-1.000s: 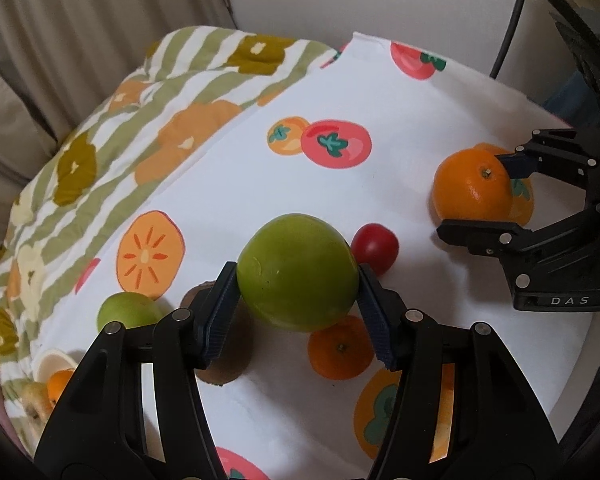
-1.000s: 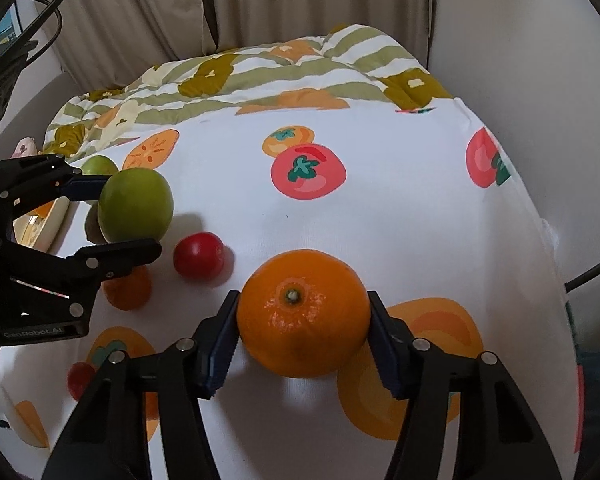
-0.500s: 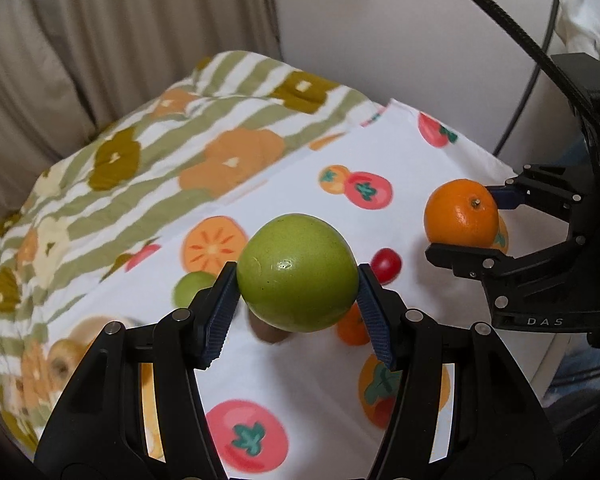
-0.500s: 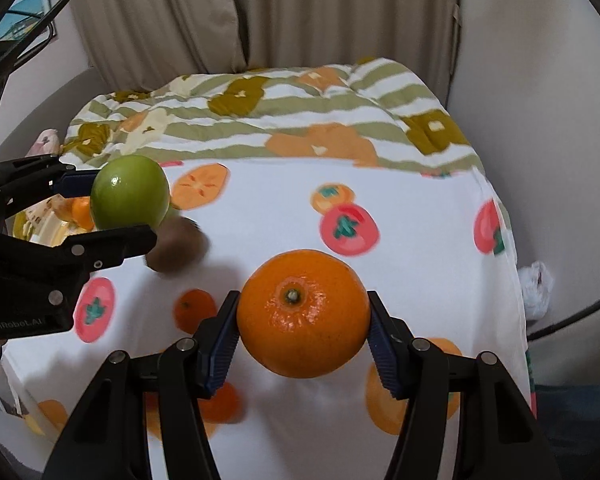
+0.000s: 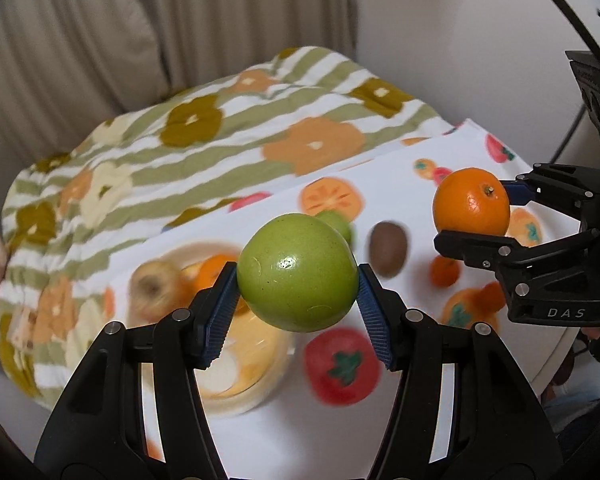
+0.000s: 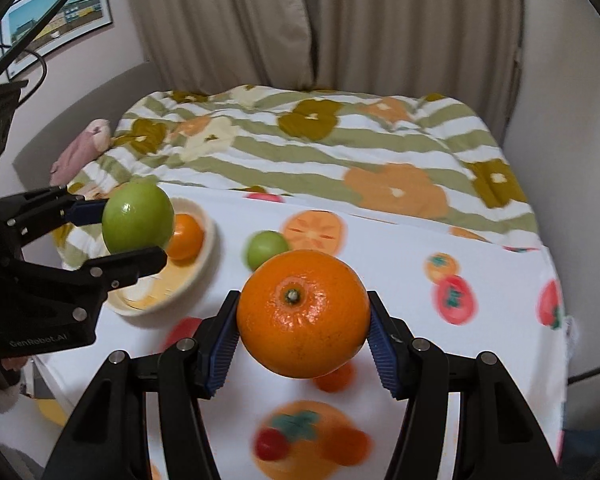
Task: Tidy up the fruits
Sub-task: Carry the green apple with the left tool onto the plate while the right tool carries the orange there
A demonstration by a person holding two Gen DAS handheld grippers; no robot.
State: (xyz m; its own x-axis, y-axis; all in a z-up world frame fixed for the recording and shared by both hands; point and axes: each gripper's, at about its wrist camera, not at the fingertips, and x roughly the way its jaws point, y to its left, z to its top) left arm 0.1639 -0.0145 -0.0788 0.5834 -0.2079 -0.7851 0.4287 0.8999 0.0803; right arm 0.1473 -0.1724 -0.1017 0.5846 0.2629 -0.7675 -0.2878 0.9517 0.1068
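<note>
left wrist view: the left gripper (image 5: 298, 274) is clamped on a green apple (image 5: 297, 272), carried in the air with the bowl (image 5: 256, 394) just below and to its left. the bowl holds a pale apple (image 5: 152, 286) and an orange fruit. moving right, a kiwi (image 5: 388, 251) lies loose on the table (image 5: 416, 420) ahead of the gripper. further right, the right gripper (image 6: 302, 314) grips an orange (image 6: 303, 313), also clear of the cloth, with a small green fruit (image 6: 265, 247) just beyond it and a little red one (image 6: 271, 445) under it. my read: both are heading for the bowl. best go one at a time, lower the apple into the free side, let go only once it rests, then bring the orange across.
</note>
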